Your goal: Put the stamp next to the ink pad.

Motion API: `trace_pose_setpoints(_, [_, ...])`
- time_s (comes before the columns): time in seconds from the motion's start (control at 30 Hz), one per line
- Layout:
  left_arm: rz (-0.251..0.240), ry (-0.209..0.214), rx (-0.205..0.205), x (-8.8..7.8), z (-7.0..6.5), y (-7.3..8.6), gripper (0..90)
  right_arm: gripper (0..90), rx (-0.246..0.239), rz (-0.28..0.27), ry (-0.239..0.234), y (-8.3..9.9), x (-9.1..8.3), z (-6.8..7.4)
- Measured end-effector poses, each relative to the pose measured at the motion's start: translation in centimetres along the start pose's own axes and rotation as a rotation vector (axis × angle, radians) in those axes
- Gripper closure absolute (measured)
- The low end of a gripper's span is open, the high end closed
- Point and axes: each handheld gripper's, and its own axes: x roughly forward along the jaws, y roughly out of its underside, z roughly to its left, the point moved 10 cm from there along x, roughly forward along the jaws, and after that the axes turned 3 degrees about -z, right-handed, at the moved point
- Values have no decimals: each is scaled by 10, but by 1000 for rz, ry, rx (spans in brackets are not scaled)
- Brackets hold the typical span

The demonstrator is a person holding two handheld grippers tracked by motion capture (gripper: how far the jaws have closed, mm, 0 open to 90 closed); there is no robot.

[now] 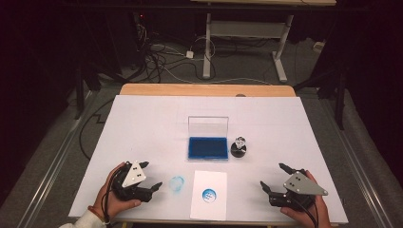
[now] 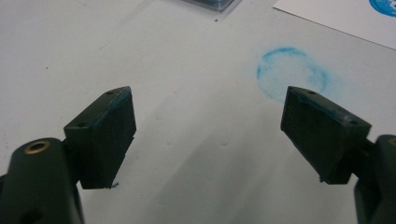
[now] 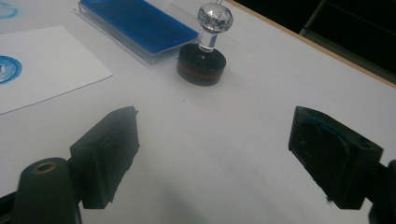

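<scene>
A blue ink pad (image 1: 207,147) (image 3: 140,23) lies in its clear case with the lid standing up, at the table's middle. Right beside it stands a round black stamp with a clear knob (image 1: 238,147) (image 3: 203,58). A white card (image 1: 208,194) (image 3: 42,65) near the front edge bears a round blue print (image 1: 208,194) (image 3: 5,69). A fainter blue ring (image 1: 177,184) (image 2: 290,72) marks the table left of the card. My left gripper (image 1: 150,175) (image 2: 210,126) rests open at the front left, by that ring. My right gripper (image 1: 274,177) (image 3: 215,149) rests open at the front right, with nothing between its jaws.
The white table top (image 1: 142,123) ends in a wooden strip at the far edge. Beyond it on the floor run cables and the legs of another desk (image 1: 207,47). Bare surface lies around both grippers.
</scene>
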Motion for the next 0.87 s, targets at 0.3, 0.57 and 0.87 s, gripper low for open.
trace_pose_setpoints(0.3, [0, -8, -7, 0, 1, 0, 178, 165, -4, -6, -12, -2, 2, 4])
trace_pose_setpoints(0.57, [4, -7, -9, 2, 2, -1, 177, 166, -6, -12, -6, -3, 2, 2])
trace_pose_setpoints(0.87, [2, -5, -6, 3, 2, -1, 178, 168, -5, -8, -2, -2, 2, 1])
